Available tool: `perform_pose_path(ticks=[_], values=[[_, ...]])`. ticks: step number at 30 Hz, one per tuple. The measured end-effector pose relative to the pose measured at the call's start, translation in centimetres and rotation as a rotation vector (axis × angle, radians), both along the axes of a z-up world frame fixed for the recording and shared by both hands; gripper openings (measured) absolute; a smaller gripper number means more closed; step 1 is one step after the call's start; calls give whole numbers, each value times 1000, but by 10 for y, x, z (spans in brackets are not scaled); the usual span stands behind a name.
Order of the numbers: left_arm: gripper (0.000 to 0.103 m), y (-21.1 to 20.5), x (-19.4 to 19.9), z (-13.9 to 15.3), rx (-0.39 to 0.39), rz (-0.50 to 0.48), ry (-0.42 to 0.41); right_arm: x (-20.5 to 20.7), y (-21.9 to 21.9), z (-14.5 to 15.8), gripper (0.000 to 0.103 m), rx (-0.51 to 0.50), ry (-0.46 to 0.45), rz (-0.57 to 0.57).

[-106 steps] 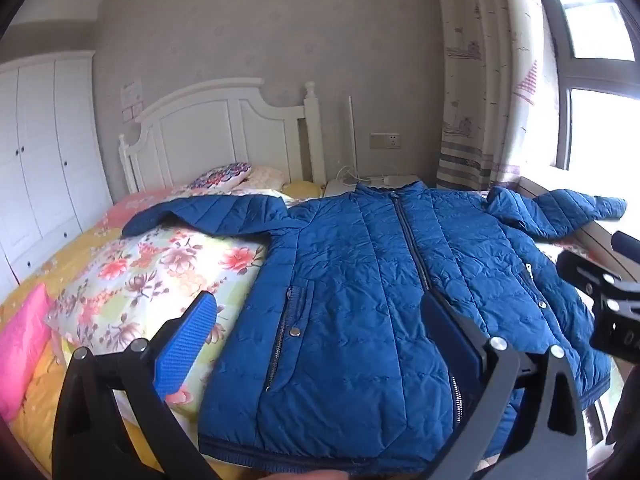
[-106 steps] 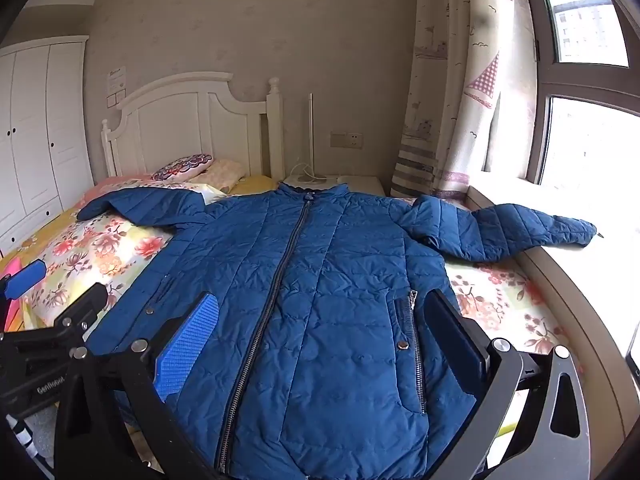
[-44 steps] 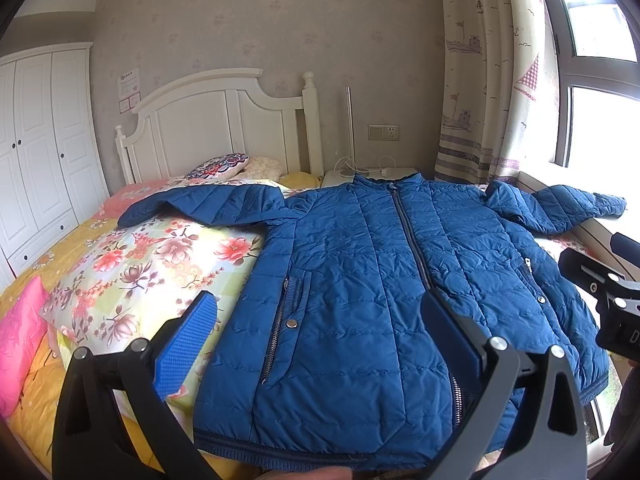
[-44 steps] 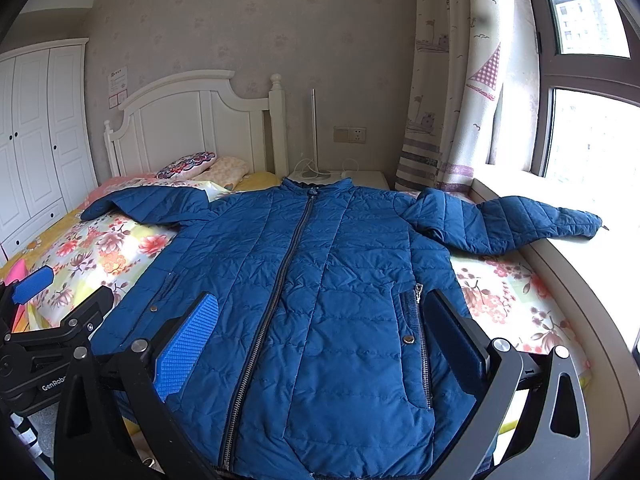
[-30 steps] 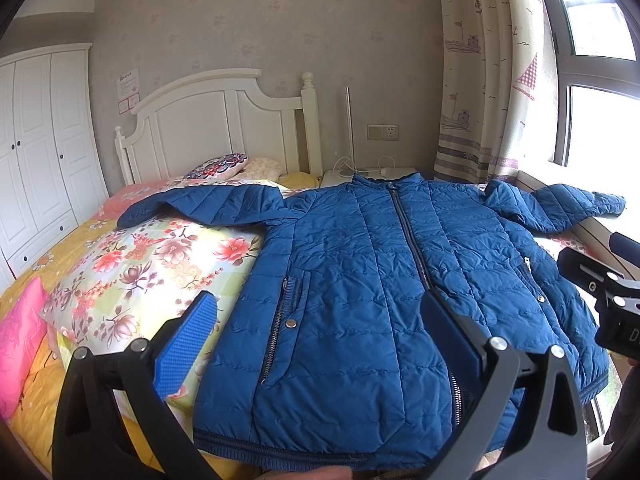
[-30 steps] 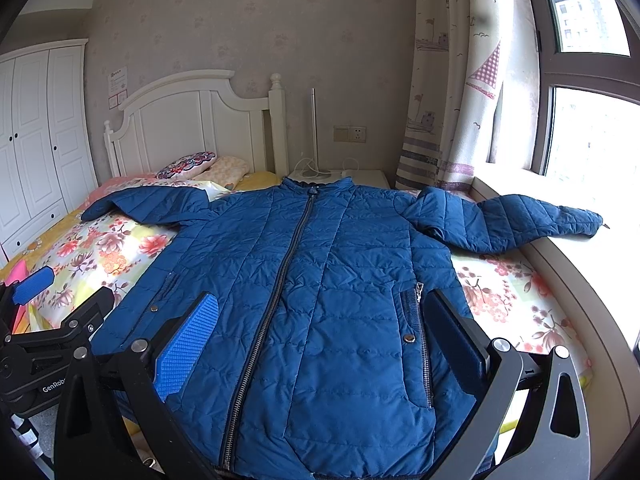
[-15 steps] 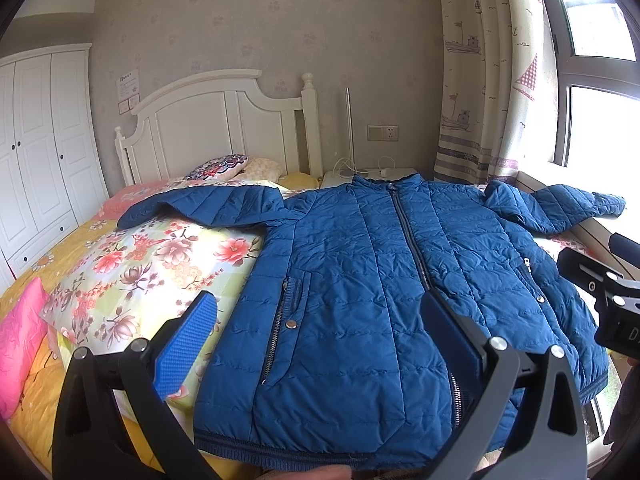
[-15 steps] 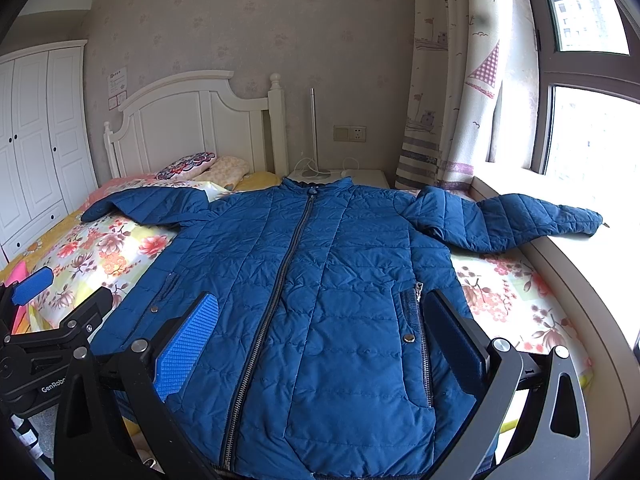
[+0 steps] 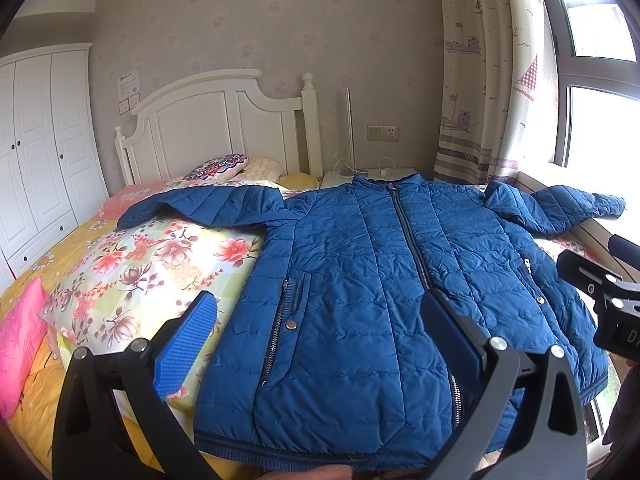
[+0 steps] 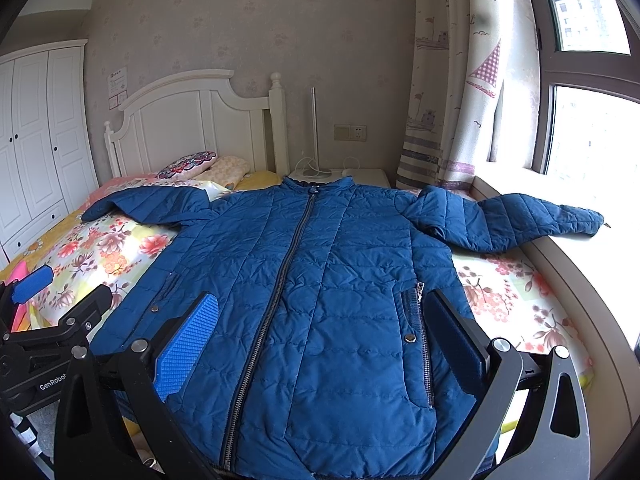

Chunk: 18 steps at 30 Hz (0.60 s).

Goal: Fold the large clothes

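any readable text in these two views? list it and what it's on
"GenRobot" (cut off at the frame edge): white lettering on the black body of the left claw, in the right wrist view.
"D": partial white letter on the black right claw, rest cut off.
Paper notices on the wall beside the white headboard: print too small to read.

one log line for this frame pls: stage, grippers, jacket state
stage: pre-fold | left gripper: open, empty | right gripper: open, empty | blue jacket: flat on bed, zipped, sleeves spread | contact: none
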<state>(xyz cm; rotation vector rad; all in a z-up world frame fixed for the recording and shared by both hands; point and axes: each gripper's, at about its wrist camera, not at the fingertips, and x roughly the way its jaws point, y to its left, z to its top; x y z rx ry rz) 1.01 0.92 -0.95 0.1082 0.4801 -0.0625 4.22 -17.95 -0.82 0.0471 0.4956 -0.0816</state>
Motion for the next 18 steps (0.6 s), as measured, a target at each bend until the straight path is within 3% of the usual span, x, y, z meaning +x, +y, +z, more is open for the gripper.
perform_pose_path(ticks=[6,8,12,18], values=[[101,-8,43,-17,5,-47,131,33,-38,-19,99,36,75,-78],[101,-12,77,-26,-24,-86,195,47,-60,-23,99,43,87,-124],[101,-25,167,-50,-9,-104,314,90,-125,-39,99,102,143,-256],[101,-25,281,-89,-9,-25,417,144,-242,-70,99,265,159,-470]])
